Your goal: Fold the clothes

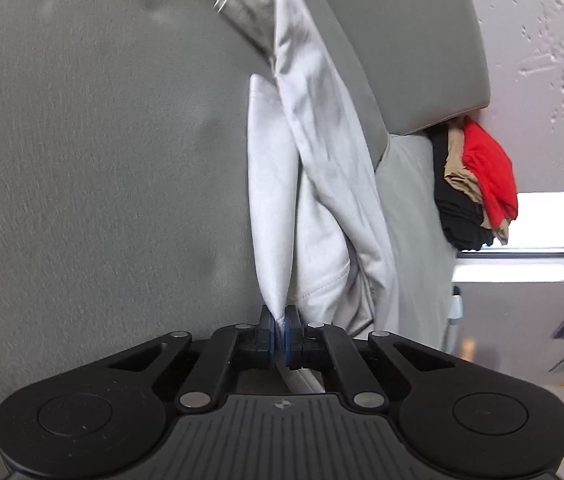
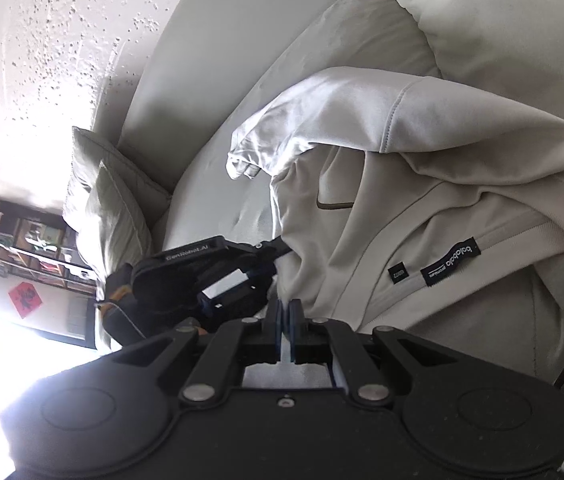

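A cream-white sweatshirt [image 2: 401,152] with a dark neck label [image 2: 447,260] lies crumpled on a pale grey sofa [image 2: 210,92]. In the left wrist view the same sweatshirt [image 1: 313,160] runs as a long fold away from my left gripper [image 1: 280,322], which is shut on a pinched edge of the cloth. The right wrist view shows that left gripper [image 2: 276,249] gripping the garment's left edge. My right gripper [image 2: 285,316] sits just below it at the hem. Its jaws are almost together, with a thin strip of white cloth between them.
A pile of red, tan and black clothes [image 1: 477,184] rests on the sofa arm near a window. A pale cushion [image 2: 110,208] leans in the sofa's corner. A shelf unit [image 2: 22,240] stands beyond it against the textured wall.
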Demonstrator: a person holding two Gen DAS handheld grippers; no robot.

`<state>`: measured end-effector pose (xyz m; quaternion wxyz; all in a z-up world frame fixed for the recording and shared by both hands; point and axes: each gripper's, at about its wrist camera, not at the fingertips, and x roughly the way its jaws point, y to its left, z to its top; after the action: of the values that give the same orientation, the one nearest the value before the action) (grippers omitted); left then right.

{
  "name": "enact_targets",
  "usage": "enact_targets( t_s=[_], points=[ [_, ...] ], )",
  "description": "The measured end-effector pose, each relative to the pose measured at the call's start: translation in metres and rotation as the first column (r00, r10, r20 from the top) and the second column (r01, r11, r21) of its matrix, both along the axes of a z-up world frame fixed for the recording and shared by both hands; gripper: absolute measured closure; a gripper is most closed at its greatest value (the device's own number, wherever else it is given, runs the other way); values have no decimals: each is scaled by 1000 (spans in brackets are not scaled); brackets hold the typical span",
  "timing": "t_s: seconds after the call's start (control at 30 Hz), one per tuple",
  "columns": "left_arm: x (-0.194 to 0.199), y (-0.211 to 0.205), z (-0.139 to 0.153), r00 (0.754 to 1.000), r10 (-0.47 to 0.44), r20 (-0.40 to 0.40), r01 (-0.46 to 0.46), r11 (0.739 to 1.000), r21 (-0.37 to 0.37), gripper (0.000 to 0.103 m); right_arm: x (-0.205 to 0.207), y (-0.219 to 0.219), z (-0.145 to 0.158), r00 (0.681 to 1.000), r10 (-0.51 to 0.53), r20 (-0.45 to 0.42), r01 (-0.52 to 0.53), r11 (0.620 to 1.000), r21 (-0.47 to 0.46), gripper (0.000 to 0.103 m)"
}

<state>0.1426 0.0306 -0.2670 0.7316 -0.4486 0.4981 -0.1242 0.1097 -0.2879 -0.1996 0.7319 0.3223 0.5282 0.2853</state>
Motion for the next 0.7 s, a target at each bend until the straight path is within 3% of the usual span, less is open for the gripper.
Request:
enact_targets(
  t_s=[0.07, 0.13, 0.23, 0.3, 0.43, 0.53, 0.7],
  points=[
    [-4, 2, 19, 1000, 15, 21, -18, 992, 127, 102, -2, 1, 4, 1000, 8, 23, -7, 999, -53, 88],
    [-15, 13, 44, 998, 39, 47, -50, 966, 256, 102, -4, -3, 11, 999, 6, 52, -1, 996, -86, 72],
    [-39, 32, 75, 990, 118, 82, -139, 933, 332, 101, -9, -17, 28, 991, -29, 133, 46, 991, -126, 69],
    [-52, 38, 94, 980, 155, 120, -192, 886, 423, 101, -10, -30, 40, 977, -83, 194, 115, 980, -161, 66],
    [-59, 42, 104, 976, 160, 147, -216, 800, 560, 101, -8, -58, 52, 941, -206, 268, 273, 931, -242, 52],
    [-56, 40, 98, 979, 150, 140, -203, 799, 567, 101, -5, -59, 48, 945, -187, 270, 270, 909, -316, 52],
    [-58, 38, 96, 983, 123, 138, -180, 805, 565, 101, -11, -14, 39, 946, 20, 325, 132, 888, -440, 52]
  ],
)
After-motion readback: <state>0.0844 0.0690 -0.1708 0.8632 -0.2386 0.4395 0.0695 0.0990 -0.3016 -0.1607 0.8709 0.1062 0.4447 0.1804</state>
